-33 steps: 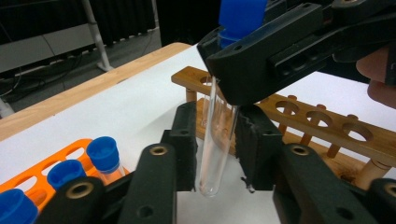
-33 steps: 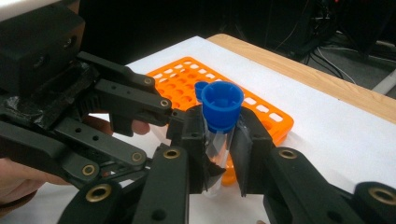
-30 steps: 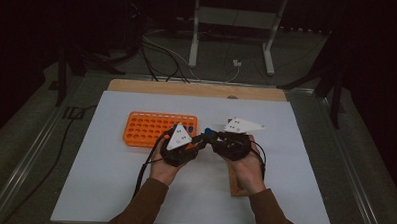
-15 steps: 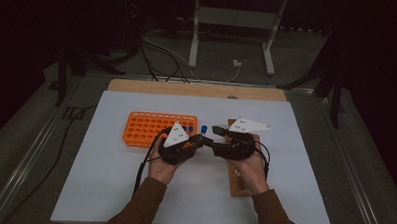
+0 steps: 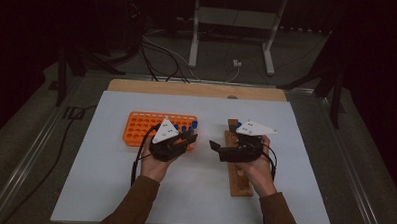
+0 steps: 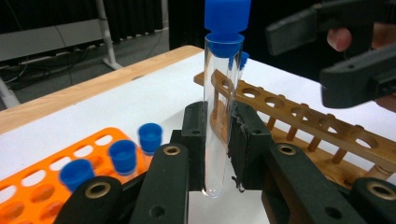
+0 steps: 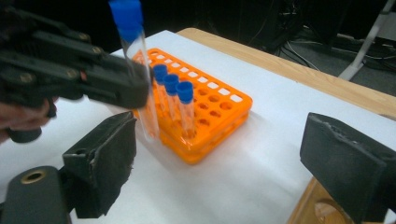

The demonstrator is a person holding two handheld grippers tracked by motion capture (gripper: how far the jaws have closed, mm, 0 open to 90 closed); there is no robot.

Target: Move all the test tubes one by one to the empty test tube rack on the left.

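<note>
- High view dim and grainy; surroundings sink into black; the white table [image 5: 109, 189] catches soft overhead light
- Both gripper views brighter; near jaws blurred; test tube [image 6: 219, 116] sharp, faint glare on glass

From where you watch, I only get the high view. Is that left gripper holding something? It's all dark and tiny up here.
Observer: Yes. The left gripper is shut on a clear test tube with a blue cap, held upright.
Operator: Is the other gripper helping hold it?
Observer: No. The right gripper has its jaws wide apart, with nothing between them.
Operator: How many tubes stand in the orange tray?
Observer: Three blue-capped tubes stand in a row at one end of the orange rack.
Operator: And the brown thing?
Observer: It's a wooden rack, with the holes that show bare.
</note>
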